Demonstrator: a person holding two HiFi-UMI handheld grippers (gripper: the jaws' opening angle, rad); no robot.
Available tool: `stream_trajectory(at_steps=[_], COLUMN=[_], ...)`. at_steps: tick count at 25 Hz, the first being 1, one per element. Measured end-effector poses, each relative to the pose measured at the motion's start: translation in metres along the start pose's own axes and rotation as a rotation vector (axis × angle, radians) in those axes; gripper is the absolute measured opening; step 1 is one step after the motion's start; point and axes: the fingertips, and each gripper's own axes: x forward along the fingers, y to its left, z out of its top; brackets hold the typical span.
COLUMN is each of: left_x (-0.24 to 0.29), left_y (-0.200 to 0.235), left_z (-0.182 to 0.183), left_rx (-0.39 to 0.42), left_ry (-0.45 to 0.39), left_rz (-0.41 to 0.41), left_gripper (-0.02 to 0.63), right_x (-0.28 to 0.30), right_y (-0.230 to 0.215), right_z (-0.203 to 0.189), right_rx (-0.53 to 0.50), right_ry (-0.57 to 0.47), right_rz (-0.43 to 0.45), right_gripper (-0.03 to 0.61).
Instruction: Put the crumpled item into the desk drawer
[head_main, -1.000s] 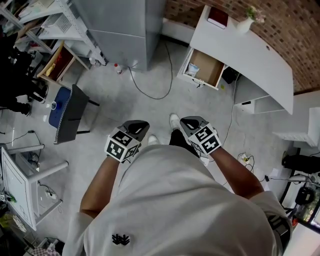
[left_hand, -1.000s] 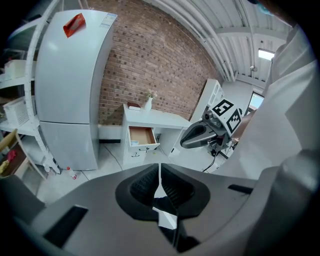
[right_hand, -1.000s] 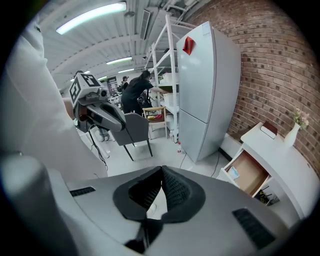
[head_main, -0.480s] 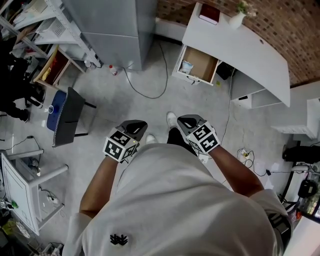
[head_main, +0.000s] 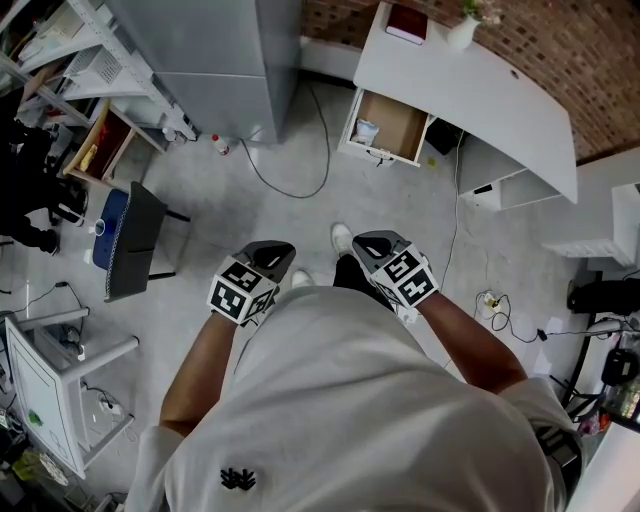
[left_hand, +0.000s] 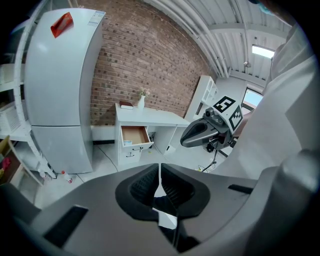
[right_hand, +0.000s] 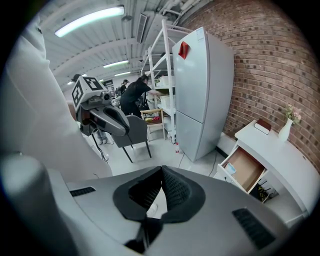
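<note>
A white desk (head_main: 480, 90) stands at the far right by the brick wall, its drawer (head_main: 392, 122) pulled open. A small pale crumpled item (head_main: 365, 132) lies in the drawer's left end; it also shows in the right gripper view as a pale item (right_hand: 229, 169). My left gripper (head_main: 272, 252) and right gripper (head_main: 372, 246) hang close to my body, well short of the desk. Both are shut with nothing between the jaws, as the left gripper (left_hand: 159, 167) and right gripper (right_hand: 161, 170) show in their own views.
A grey fridge (head_main: 230, 60) stands left of the desk, with a cable (head_main: 290, 175) and a small bottle (head_main: 217, 146) on the floor before it. A dark chair (head_main: 135, 240) and shelving (head_main: 90, 70) are at left. A book (head_main: 405, 22) and vase (head_main: 460, 30) sit on the desk.
In the head view the desk and open drawer have drifted a little left and up. Both grippers stay shut in front of my body.
</note>
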Motion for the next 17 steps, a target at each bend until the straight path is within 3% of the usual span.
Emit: stream_trajectory(at_steps=[10, 17], left_x=[0.01, 0.031], left_y=[0.002, 0.008], left_z=[0.0, 0.019], left_rx=[-0.013, -0.025], left_ry=[0.007, -0.002], left_rz=[-0.014, -0.019], left_gripper=[0.032, 0.032], right_x=[-0.006, -0.01], right_y=[-0.006, -0.037], right_z=[0.0, -0.003], right_rx=[0.013, -0.004], right_ry=[0.007, 0.023], right_rz=[0.004, -0.011], right_gripper=[0.028, 0.028])
